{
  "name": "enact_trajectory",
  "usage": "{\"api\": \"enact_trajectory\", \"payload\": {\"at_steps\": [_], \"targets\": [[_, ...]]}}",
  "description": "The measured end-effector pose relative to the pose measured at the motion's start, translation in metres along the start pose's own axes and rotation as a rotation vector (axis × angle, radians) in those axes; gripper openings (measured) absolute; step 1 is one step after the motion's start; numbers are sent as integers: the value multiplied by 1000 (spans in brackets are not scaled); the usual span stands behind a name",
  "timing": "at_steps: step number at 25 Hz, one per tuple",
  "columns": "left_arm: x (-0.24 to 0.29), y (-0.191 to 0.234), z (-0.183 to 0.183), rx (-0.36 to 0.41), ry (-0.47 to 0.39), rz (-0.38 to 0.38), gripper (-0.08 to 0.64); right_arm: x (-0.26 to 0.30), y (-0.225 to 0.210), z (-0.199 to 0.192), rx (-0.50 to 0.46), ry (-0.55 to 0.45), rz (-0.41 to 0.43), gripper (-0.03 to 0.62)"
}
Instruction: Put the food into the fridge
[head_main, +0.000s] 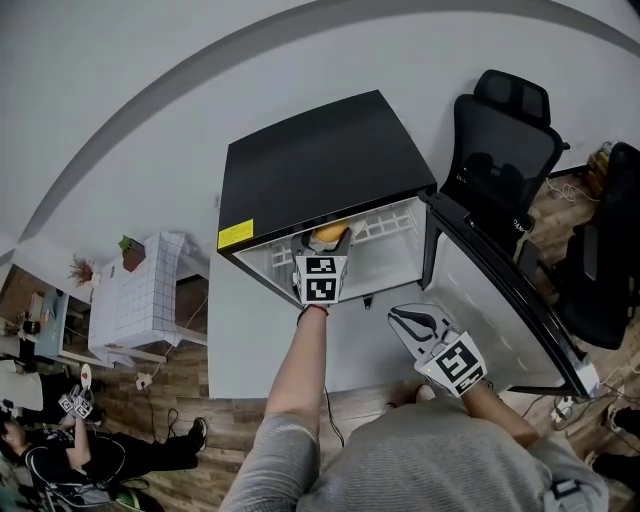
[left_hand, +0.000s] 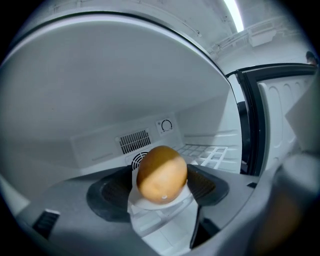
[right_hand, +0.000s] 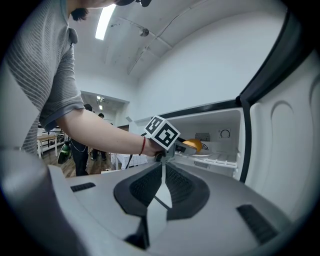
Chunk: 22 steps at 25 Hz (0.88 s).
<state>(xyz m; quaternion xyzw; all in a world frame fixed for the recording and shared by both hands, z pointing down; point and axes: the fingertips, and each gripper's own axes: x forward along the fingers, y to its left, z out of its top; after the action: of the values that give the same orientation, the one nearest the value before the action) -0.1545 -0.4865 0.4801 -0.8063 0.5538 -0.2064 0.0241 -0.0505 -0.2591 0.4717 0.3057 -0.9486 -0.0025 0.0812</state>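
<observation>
So, we've got the black mini fridge (head_main: 320, 160) with its white-lined door (head_main: 500, 300) swung wide for access. Our left gripper (left_hand: 161, 200) reaches inside, over the left edge of the white wire shelf (left_hand: 210, 152), clamped on the round golden-brown bun (left_hand: 161, 172). Our right gripper (right_hand: 161, 192) waits outside by the door, pinched together on nothing.

Fridge (head_main: 330, 150) mouth open — door (head_main: 480, 300) swung wide right. Left gripper (head_main: 333, 240) with bun (head_main: 330, 232) fills its middle; shelf (left_hand: 210, 152) room lies rightward.
</observation>
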Motion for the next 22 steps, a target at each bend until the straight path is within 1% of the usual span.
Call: {"api": "enact_trajectory", "payload": {"at_steps": [3,8,12,15,18,22], "targets": [[-4,1,5,-1,-17,0,334,2,2,-1,11,-19,-1,14],[-12,-1,4,-24,-29,-6,334,2,5,2,-8,4,11,14],[-21,-8,5,-36,-61,-27,334,3,6,3,-6,1,13,14],[-27,-14,7,-31,-74,-38,334,5,8,4,-9,2,17,14],[-33,-16,9,-33,-90,-31,334,6,11,5,-13,1,23,14],[-47,-15,13,-59,-113,-17,334,6,12,6,-12,-4,25,14]]}}
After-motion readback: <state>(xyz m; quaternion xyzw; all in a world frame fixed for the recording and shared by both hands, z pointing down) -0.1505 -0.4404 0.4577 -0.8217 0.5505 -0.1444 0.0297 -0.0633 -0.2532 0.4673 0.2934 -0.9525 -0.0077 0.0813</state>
